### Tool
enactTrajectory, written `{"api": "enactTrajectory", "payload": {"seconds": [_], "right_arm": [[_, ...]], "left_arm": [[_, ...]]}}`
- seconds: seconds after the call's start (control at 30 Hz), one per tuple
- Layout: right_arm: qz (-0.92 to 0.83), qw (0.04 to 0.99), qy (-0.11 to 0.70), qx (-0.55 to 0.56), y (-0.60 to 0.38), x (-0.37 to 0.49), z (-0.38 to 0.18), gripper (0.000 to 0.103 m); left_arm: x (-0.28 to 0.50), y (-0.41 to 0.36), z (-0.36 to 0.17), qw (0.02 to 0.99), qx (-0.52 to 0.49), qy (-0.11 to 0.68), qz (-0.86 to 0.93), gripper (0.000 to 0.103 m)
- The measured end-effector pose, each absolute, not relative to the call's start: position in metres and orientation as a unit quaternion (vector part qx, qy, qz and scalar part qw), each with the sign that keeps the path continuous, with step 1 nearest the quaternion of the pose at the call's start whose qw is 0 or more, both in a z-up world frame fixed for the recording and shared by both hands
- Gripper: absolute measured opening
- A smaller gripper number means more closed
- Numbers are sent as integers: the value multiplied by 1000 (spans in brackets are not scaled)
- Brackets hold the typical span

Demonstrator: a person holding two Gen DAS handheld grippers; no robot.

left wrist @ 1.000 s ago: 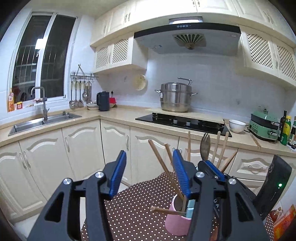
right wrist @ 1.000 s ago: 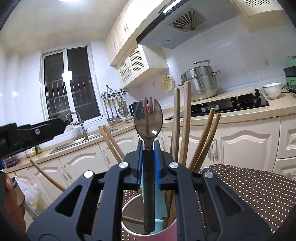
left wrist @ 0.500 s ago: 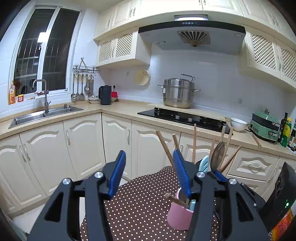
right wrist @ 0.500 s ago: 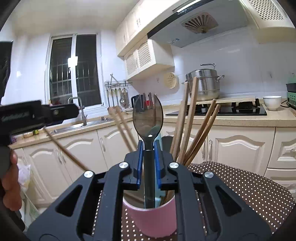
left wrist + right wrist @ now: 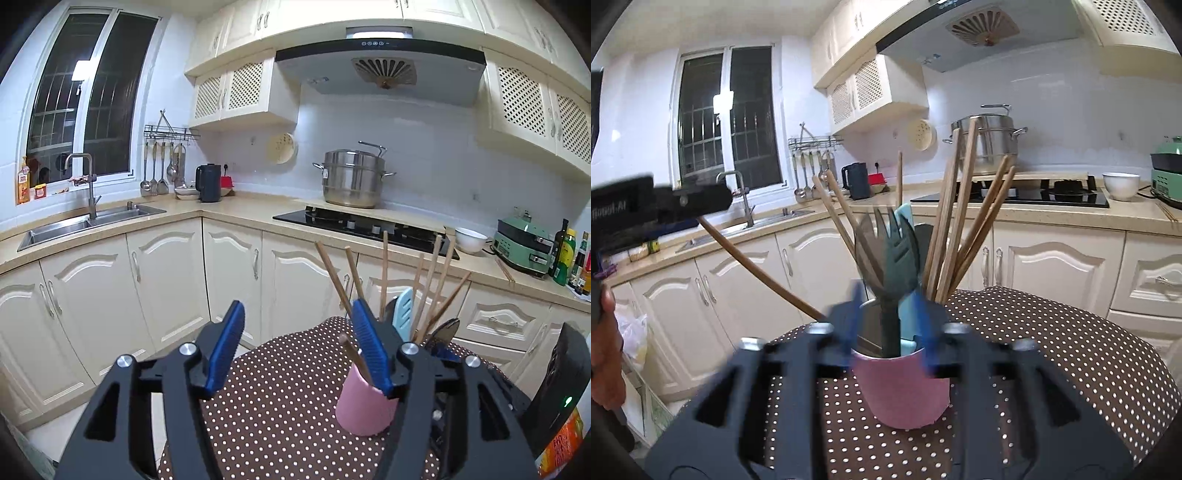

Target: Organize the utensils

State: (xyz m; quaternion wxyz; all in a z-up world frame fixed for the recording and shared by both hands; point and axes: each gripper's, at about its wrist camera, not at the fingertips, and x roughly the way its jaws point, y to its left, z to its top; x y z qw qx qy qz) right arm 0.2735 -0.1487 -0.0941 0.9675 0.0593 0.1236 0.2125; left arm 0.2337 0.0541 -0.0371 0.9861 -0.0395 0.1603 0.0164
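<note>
A pink cup (image 5: 905, 387) stands on the brown polka-dot table (image 5: 1071, 362). It holds several wooden chopsticks (image 5: 960, 206), a dark spork (image 5: 890, 258) and a light blue utensil (image 5: 907, 218). My right gripper (image 5: 890, 321) is open, its blurred blue pads on either side of the spork handle at the cup's rim. In the left wrist view the pink cup (image 5: 364, 410) sits behind the right finger of my left gripper (image 5: 297, 350), which is open and empty above the table (image 5: 280, 398).
Cream kitchen cabinets (image 5: 166, 280) and a counter with a sink (image 5: 92, 221), a black hob (image 5: 362, 227) and a steel pot (image 5: 352, 181) lie beyond the table. A black device (image 5: 561, 384) stands at the table's right.
My right gripper has opened and let go of the spork, which now stands in the pink cup, and has pulled back. My left gripper has backed away a little and stays open.
</note>
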Motion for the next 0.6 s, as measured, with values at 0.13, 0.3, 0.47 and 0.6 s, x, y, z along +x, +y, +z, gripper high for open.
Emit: {"api": "enactTrajectory", "payload": {"seconds": [0.13,0.3,0.47,0.6], "right_arm": [[205,969,121,64,-148,262,-86,51],[200,970,112,76,-156,240,-71,52],[185,971,120,95,-167,217,-55,58],[166,970,140,106,-178,193,-47,66]], "left_arm": [[220,52,-37,986,-37,161,14,60],[194,57,-33,987,-41,156,18,67],[168,58,-30,987,-33,156,20,72],[147,54,-26,987,-24,159,18,74]]}}
